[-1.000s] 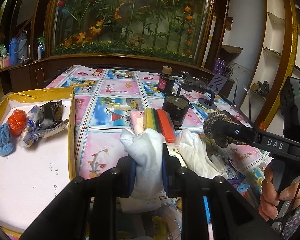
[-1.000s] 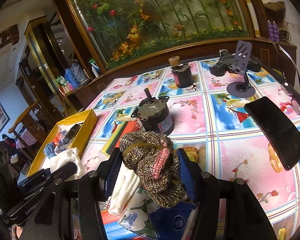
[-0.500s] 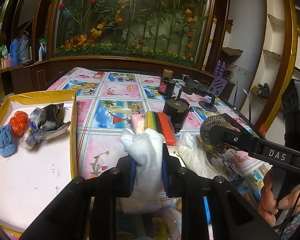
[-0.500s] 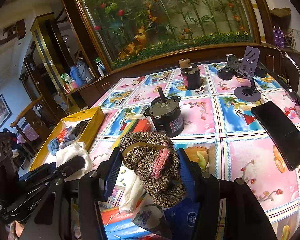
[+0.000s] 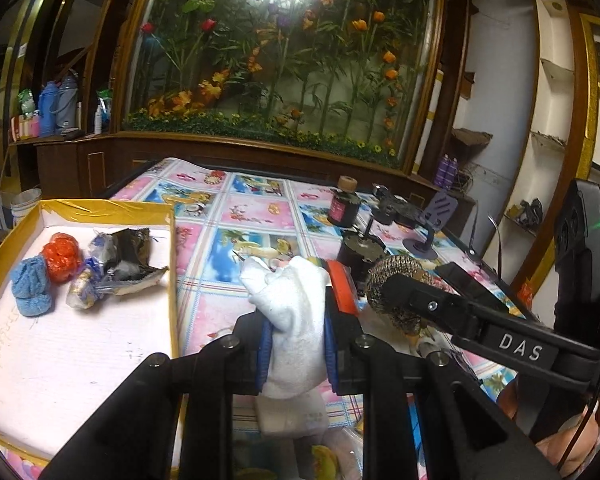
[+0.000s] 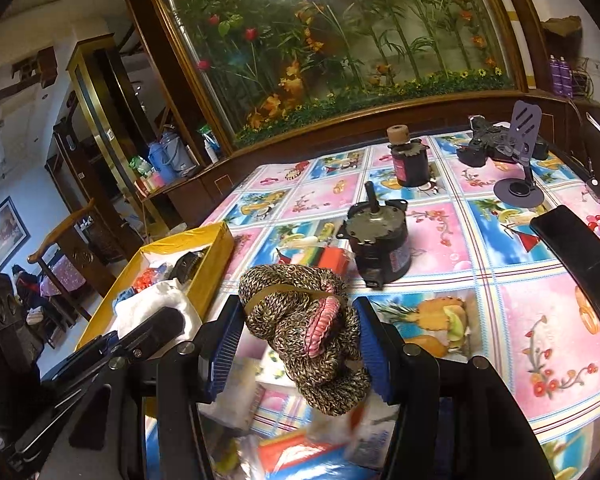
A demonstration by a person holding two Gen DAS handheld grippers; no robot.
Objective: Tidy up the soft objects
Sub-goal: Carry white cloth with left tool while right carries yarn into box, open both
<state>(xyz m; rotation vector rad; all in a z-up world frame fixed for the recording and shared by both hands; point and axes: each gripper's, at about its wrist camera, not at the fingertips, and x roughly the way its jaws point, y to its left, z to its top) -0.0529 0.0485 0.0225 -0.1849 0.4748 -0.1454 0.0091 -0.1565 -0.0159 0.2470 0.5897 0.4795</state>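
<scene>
The left wrist view takes in the inside of the yellow-rimmed tray [image 5: 174, 248]: a blue knitted piece [image 5: 32, 290], an orange-red bundle [image 5: 62, 256] and crumpled foil wrappers [image 5: 116, 260] lie together at its far end, while the near part of its white floor is bare. This view also shows the person's hand [image 5: 572, 446] wrapped round the handle of the right gripper [image 5: 388, 294] at the lower right edge.

The right wrist view sees only a sliver of the tray, but it shows the right side of the patterned tablecloth [image 6: 520, 320]: a black phone [image 6: 580, 264] lying flat, a purple phone stand [image 6: 520, 160], a dark jar with a cork lid [image 6: 408, 160] and a small electric motor [image 6: 376, 244].

The left gripper [image 5: 296, 340] points gently downward and is clamped tight on a white sock [image 5: 292, 312], held above the tablecloth just right of the tray. The right gripper, also tilted down, has its blue pads pressed about halfway closed on a speckled brown knitted bundle with a pink cuff [image 6: 304, 328], beside the left one and in front of the motor.
</scene>
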